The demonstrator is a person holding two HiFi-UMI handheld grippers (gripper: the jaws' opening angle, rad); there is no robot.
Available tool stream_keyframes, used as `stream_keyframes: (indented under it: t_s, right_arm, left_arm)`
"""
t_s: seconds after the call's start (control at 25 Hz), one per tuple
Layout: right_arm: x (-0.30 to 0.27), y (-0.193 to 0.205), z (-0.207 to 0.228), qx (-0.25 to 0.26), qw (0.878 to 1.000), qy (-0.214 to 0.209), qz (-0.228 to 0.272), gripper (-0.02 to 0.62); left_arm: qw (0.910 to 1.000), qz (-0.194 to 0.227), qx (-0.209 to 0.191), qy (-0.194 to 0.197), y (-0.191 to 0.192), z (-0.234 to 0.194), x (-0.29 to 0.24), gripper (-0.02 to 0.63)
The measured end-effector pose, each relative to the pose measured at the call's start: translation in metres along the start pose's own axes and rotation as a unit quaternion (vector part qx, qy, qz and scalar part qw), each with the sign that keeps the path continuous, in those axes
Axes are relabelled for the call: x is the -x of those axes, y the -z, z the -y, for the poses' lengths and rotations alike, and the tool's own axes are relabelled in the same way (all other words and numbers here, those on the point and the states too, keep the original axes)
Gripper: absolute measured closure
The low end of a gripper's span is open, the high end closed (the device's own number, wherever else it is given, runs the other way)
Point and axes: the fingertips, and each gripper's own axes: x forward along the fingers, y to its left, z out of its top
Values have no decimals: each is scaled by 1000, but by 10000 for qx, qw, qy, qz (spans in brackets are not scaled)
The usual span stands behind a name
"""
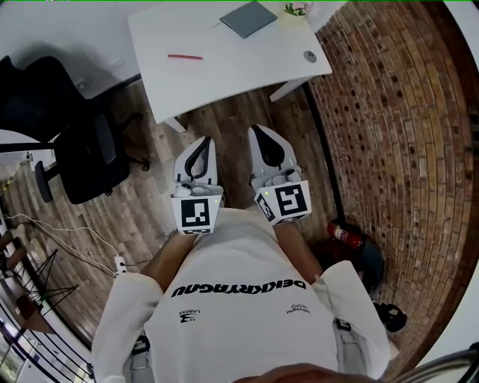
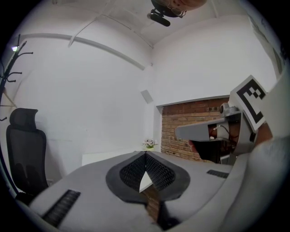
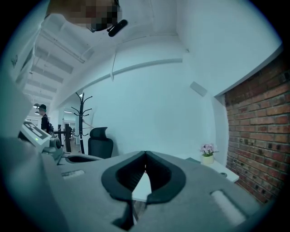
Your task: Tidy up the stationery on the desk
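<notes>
A white desk [image 1: 224,67] stands ahead of me across the wooden floor. On it lie a red pen [image 1: 185,56], a grey notebook [image 1: 248,18] and a small round grey object [image 1: 309,56]. A little flower pot [image 1: 296,7] sits at its far edge. My left gripper [image 1: 205,141] and right gripper [image 1: 257,130] are held side by side in front of my chest, short of the desk. Both are shut with nothing between the pads. In the left gripper view the left gripper [image 2: 146,155] points at the desk [image 2: 104,156]. In the right gripper view the right gripper [image 3: 145,157] points towards the flower pot [image 3: 207,154].
A black office chair [image 1: 82,149] stands left of the desk. A brick wall [image 1: 397,112] runs along the right, with a red fire extinguisher [image 1: 344,234] at its foot. A power strip [image 1: 120,263] and cables lie on the floor at the left. A coat stand [image 3: 84,118] rises behind the chair.
</notes>
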Motion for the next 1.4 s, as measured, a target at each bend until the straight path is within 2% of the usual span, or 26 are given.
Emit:
stream_keyframes:
  t_s: [0.36, 0.64, 0.88, 1.12, 1.4]
  right_arm:
    - [-53, 1, 40, -54, 9994, 324, -90, 598]
    - [-100, 4, 72, 167, 9998, 5, -77, 598]
    - [-140, 1, 137, 25, 9997, -130, -218, 598]
    - [-174, 4, 207, -211, 9979, -382, -486, 598]
    - [-210, 13, 268, -386, 9944, -688, -702, 598]
  left_arm:
    - [9998, -148, 21, 156, 6, -23, -60, 607]
    - [9998, -173, 48, -125, 7, -30, -113, 608]
    - [9984, -335, 10, -444, 0, -30, -177, 609]
    - [9956, -474, 416, -690, -12, -17, -246, 609]
    - [9922, -660, 307, -1010, -18, -10, -323, 607]
